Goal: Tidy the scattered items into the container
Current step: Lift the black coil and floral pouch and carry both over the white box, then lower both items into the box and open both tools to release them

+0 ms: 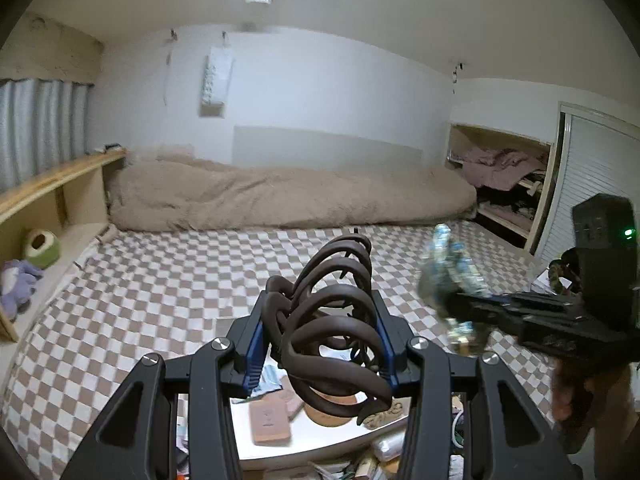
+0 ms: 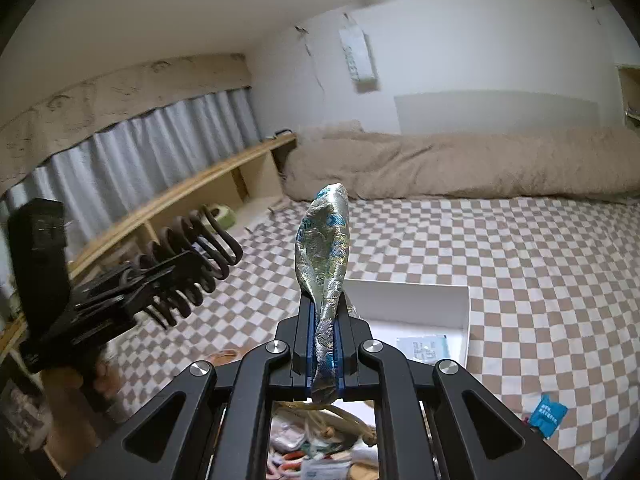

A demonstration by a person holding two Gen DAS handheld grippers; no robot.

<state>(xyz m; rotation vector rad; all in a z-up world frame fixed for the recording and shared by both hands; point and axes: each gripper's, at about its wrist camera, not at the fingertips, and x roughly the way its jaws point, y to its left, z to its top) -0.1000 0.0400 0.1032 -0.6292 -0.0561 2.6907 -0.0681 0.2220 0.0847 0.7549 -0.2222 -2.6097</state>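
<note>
The left tool (image 1: 324,344) is pinching a dark brown spiral claw-type hair clip (image 1: 332,320), with the blue pads pressed against the clip's two sides and its long axis running forward along the fingers. The right tool (image 2: 324,354) is pressed together on the lower end of a blue, green and gold brocade fabric pouch (image 2: 325,248), which stands upright above the fingers. Both items are held in the air above the brown-and-white checked bed sheet (image 2: 540,260). The white rectangular open box (image 2: 460,308) is taken to be the container; it lies on the sheet just ahead of the right tool and slightly to its right, already holding a pale printed packet (image 2: 422,346). The right tool appears nearer the box, so the pouch is probably due for deposit first. A small blue packet (image 2: 548,416) lies on the sheet to the right of the box.
</note>
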